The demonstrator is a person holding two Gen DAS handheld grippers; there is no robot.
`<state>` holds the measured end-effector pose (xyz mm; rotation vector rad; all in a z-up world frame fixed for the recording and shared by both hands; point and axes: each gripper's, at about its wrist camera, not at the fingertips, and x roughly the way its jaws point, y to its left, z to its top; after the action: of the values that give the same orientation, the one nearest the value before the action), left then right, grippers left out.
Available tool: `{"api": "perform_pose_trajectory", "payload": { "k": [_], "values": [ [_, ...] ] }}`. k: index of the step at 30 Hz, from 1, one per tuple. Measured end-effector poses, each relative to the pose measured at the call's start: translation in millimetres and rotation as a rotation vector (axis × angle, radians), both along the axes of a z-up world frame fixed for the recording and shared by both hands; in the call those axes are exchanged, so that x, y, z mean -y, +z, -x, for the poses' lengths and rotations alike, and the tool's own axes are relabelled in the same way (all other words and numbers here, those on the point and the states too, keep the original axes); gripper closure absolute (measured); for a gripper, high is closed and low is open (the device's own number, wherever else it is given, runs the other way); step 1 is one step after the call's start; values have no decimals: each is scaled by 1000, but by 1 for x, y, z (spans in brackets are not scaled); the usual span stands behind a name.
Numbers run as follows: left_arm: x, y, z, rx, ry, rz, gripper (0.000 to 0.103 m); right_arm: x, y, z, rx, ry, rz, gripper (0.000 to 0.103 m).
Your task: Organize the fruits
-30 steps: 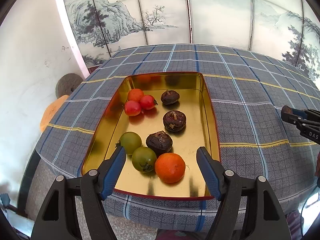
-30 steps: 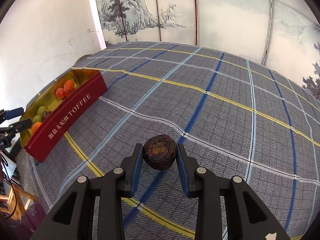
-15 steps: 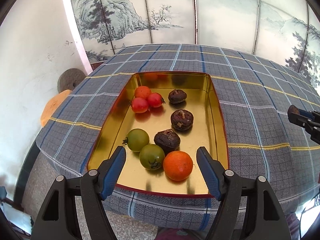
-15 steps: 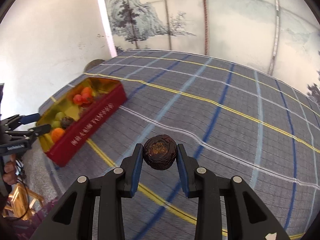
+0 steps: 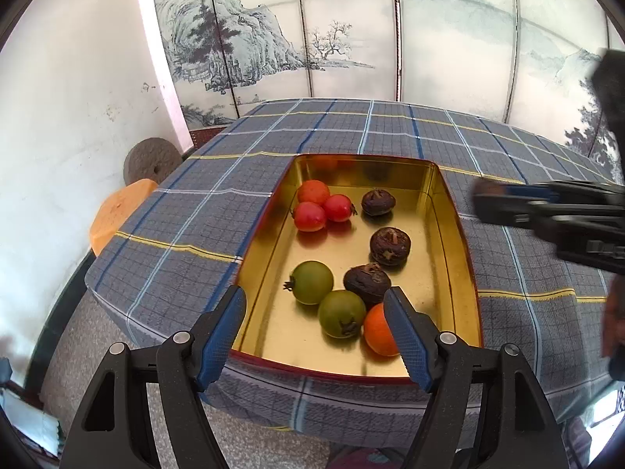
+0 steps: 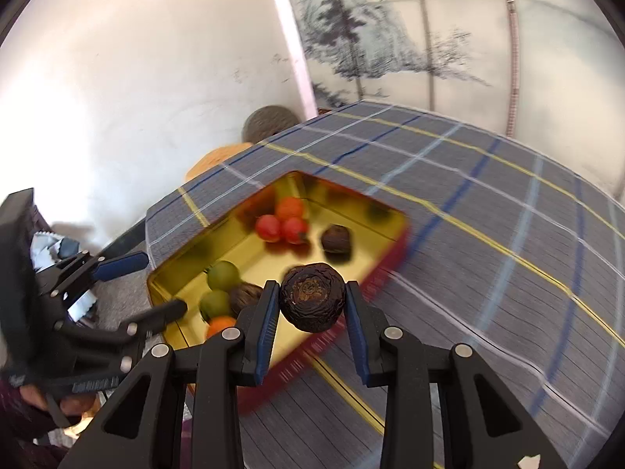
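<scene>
A gold tin tray with red outer walls sits on the plaid tablecloth. It holds three red fruits, two green fruits, an orange fruit and three dark brown fruits. My left gripper is open and empty over the tray's near end. My right gripper is shut on a dark brown fruit, held above the tray's near wall. The right gripper also shows blurred at the right of the left wrist view.
The plaid tablecloth covers a table whose left edge drops off near the tray. An orange stool and a round grey stone stand beside the white wall. A painted folding screen stands behind the table.
My right gripper has carried the dark brown fruit left from the open cloth to just above the tray. My left gripper has shifted a little left along the tray's near end.
</scene>
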<state>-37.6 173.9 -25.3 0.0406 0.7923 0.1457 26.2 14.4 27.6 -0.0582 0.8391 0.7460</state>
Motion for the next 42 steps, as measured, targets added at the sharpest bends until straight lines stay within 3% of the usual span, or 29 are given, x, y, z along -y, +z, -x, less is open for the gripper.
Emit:
{"api": "perform_pose_trajectory", "payload": {
  "k": [6,11,12,15,22,31,42],
  "values": [
    [-14,9,7,47,25,-19,29,-48,-21,-29,-76,36,-15,72],
    [-19,17,12,77,31,-49,29,-76,-21,-36,-58,41,-5,70],
    [-19,20,13,88,32,-56,29,-76,-19,-36,-51,34,-9,63],
    [-19,24,14,96,48,-80,29,-72,-3,-29,17,-5,-42,31],
    [-18,39,23,141,17,-58,23,-45,35,16,293,-150,-4,4],
    [-12,58,37,188,-12,-26,17,-6,59,62,429,-228,-10,1],
    [19,74,50,214,-66,-73,12,41,51,76,396,-297,-10,0]
  ]
}}
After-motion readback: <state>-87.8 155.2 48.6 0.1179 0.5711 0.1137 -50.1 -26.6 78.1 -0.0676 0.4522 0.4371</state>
